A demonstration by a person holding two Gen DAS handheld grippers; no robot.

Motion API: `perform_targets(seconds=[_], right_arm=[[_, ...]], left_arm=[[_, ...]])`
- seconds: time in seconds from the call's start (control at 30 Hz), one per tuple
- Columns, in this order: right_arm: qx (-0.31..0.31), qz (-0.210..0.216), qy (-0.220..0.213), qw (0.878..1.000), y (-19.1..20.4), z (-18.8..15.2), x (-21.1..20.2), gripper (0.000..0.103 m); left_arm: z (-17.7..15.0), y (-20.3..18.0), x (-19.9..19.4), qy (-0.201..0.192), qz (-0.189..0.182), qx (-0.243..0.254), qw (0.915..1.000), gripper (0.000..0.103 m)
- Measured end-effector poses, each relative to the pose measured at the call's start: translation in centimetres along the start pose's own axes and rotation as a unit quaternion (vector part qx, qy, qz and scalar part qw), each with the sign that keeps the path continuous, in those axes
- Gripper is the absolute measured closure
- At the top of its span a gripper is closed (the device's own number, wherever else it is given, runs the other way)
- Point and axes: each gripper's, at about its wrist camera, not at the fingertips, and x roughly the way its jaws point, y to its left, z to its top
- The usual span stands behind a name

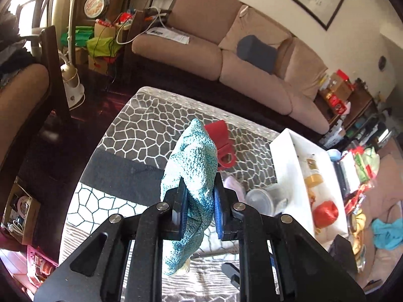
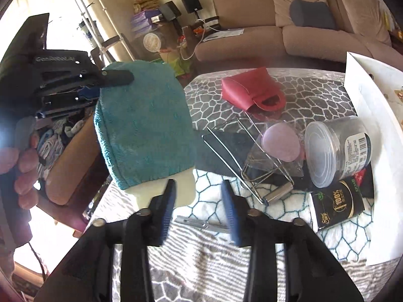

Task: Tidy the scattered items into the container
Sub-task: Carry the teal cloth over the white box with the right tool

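Note:
My left gripper is shut on a teal knitted cloth and holds it up above the patterned table; the cloth also hangs in the right wrist view, held by the left gripper. My right gripper is open and empty, just below and right of the cloth. The white container stands at the right with a red ball and a yellow jar inside. On the table lie a red pouch, a wire rack, a pink item, a clear tub and a black packet.
A brown sofa with a blue cushion stands behind the table. A chair is at the left. A metal clip lies near my right fingers. Clutter fills shelves at the far right.

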Motion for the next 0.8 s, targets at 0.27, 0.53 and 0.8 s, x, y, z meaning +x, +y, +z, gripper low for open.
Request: perform_targets(seconds=[0.27, 0.53, 0.8], right_arm=[[-0.031, 0.050, -0.064, 0.996, 5.2, 1.9, -8.7, 0.025], [-0.057, 0.067, -0.143, 0.986, 6.2, 2.8, -17.0, 0.009], [0.004, 0.024, -0.150, 0.988, -3.0, 2.8, -22.1, 0.056]], left_arm=[[0.3, -7.5, -9.5, -0.029, -0.022, 0.049, 0.9981, 0.088], [-1.9, -17.5, -14.5, -0.031, -0.063, 0.103, 0.9922, 0.088], [-3.8, -28.4, -10.5, -0.015, -0.069, 0.148, 0.9865, 0.087]])
